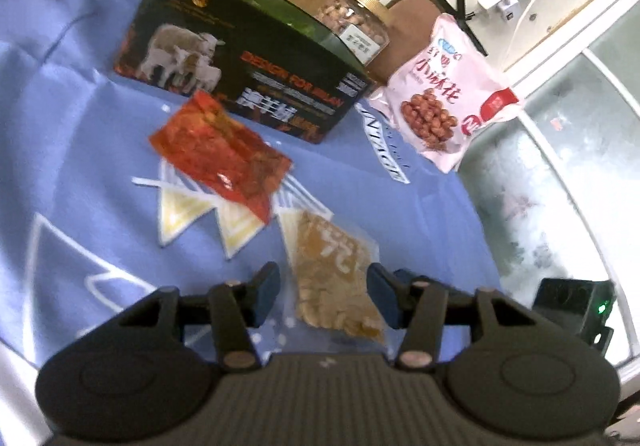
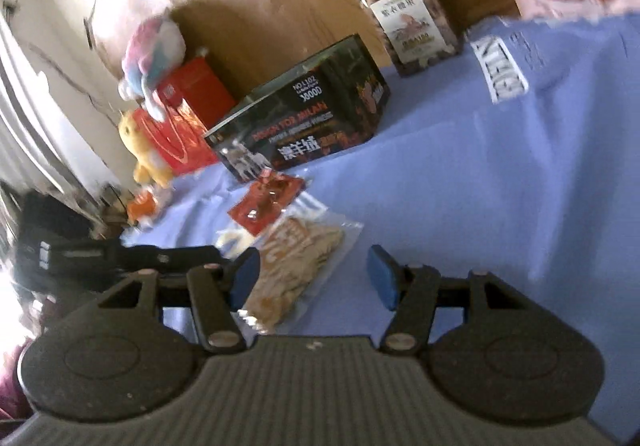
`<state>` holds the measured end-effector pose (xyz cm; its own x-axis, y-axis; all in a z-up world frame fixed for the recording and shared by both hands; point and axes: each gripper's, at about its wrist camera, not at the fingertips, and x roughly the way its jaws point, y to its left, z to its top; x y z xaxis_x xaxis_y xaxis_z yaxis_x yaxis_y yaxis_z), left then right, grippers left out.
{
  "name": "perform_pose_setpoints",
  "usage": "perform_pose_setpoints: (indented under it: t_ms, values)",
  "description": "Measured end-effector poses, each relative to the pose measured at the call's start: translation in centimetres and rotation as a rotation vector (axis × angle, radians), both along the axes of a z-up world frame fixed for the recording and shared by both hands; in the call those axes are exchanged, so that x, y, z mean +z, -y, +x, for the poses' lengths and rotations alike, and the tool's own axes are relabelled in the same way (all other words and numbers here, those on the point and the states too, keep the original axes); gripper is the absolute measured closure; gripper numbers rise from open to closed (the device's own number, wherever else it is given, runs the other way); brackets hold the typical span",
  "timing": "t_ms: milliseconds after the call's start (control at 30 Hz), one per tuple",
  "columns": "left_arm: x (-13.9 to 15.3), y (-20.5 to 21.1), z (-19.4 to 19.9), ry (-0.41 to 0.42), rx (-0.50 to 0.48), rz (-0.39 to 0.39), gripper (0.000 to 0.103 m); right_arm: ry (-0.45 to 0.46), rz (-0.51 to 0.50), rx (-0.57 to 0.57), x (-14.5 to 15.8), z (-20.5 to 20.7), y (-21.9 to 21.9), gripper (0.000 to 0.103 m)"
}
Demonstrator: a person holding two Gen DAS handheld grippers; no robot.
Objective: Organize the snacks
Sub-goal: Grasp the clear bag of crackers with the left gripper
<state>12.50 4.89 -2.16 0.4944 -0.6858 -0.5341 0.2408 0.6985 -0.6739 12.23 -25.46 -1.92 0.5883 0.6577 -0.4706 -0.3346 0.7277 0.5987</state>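
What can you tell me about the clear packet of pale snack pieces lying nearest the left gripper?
The clear packet is a flat, see-through plastic pouch with white printed characters, filled with pale yellow-tan pieces. It lies flat on the blue cloth, slanted, its near end between the open fingers of the left gripper, which do not appear to clamp it. The red packet lies just beyond it; whether they touch is unclear. In the right wrist view it lies left of centre, past the left fingertip.
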Motion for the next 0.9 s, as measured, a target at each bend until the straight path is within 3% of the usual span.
perform_pose_setpoints:
  t_ms: [33, 167, 267, 333, 533, 667, 900]
  values:
    - [-0.1, 0.1, 0.0, -0.011, -0.002, -0.017, 0.053, -0.029, 0.033, 0.021, -0.3, 0.2, -0.6, 0.05]
    - [-0.5, -0.3, -0.7, -0.038, 0.018, -0.062, 0.052, -0.03, 0.094, 0.055, -0.3, -0.1, -2.0, 0.054]
    - [-1.6, -2.0, -0.9, -0.102, 0.038, -0.183, 0.053, -0.101, 0.22, 0.082, -1.4, 0.2, -1.9, 0.057]
    - [-1.9, -2.6, -1.0, -0.117, 0.041, -0.239, 0.051, -0.084, 0.221, 0.081, -1.4, 0.0, -2.0, 0.063]
    - [-1.5, -1.2, -1.1, -0.109, -0.005, -0.233, 0.051, -0.09, 0.229, 0.012, -1.4, -0.8, 0.7, 0.068]
    - [-1.6, -0.7, -0.5, -0.121, -0.009, -0.251, 0.05, -0.104, 0.207, -0.017, -1.7, -1.4, 2.0, 0.082]
    - [-0.7, 2.0, 0.4, -0.101, -0.098, -0.245, 0.046, -0.159, 0.327, -0.017, -2.8, -0.9, 3.5, 0.087]
